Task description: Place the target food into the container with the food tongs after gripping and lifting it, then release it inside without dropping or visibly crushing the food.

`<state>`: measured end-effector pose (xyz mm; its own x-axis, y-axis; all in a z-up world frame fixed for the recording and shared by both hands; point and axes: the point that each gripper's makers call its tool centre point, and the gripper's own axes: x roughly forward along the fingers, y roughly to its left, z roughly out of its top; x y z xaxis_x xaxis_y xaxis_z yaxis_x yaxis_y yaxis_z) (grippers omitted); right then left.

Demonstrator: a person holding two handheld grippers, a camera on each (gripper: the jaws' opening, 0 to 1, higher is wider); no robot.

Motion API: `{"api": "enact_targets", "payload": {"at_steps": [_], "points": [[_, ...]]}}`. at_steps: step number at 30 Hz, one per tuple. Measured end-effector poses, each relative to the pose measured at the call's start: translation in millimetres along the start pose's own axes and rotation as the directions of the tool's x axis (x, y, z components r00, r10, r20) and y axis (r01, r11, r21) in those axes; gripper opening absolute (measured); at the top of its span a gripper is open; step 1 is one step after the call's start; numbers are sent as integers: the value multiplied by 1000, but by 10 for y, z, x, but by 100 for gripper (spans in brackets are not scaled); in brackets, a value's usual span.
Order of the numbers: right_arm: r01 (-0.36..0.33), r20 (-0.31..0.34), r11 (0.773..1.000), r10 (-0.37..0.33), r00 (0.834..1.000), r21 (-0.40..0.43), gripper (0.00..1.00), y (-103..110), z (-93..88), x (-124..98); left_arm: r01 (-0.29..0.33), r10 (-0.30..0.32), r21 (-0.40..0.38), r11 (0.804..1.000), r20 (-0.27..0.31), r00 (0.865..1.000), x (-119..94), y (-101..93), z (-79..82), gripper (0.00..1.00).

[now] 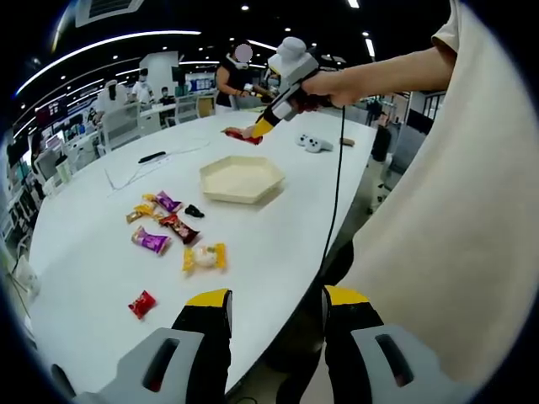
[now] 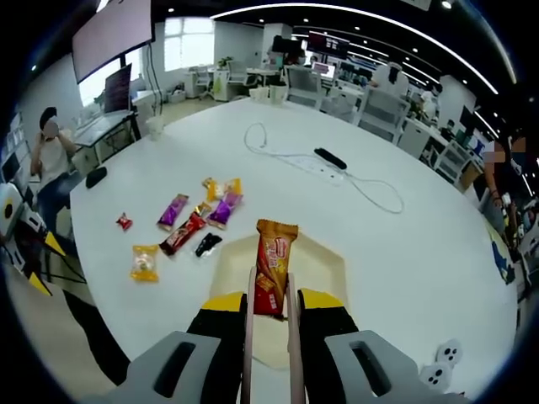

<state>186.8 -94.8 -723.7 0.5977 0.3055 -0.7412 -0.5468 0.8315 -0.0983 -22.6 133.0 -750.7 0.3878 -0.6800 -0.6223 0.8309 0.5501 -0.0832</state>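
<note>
Right gripper (image 2: 269,307) squeezes tongs (image 2: 269,337), which pinch a red-orange snack (image 2: 274,265) above the tray (image 2: 324,261). Left gripper (image 1: 276,305) gapes empty. Loose candies (image 2: 189,223) at tray's 9 o'clock.

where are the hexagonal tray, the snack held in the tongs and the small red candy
hexagonal tray (image 1: 221,192), left gripper view, on its near rim
orange snack bar (image 2: 275,252), right gripper view, middle of the wrapper above the tongs
small red candy (image 1: 141,304), left gripper view, centre of the wrapper near the table edge

open-plan office | rows of desks (image 2: 370,105) and chairs | wall screen (image 2: 114,34) | ceiling strip lights (image 1: 101,46)
</note>
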Motion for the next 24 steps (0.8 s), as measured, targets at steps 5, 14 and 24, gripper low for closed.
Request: {"api": "enact_targets", "payload": {"at_steps": [5,14,24], "points": [[0,-12,999,0,1000,-45,22,14,-2,10,-1,1,-2,1000,-1,1000,-10,-4,-16,42],[5,-10,999,-6,1000,-45,23,-20,11,12,-3,3,-7,1000,-3,1000,-16,4,-37,42],[20,-7,993,-21,1000,-119,22,-41,104,43,-1,1,-4,1000,-4,1000,-7,23,-30,42]]}}
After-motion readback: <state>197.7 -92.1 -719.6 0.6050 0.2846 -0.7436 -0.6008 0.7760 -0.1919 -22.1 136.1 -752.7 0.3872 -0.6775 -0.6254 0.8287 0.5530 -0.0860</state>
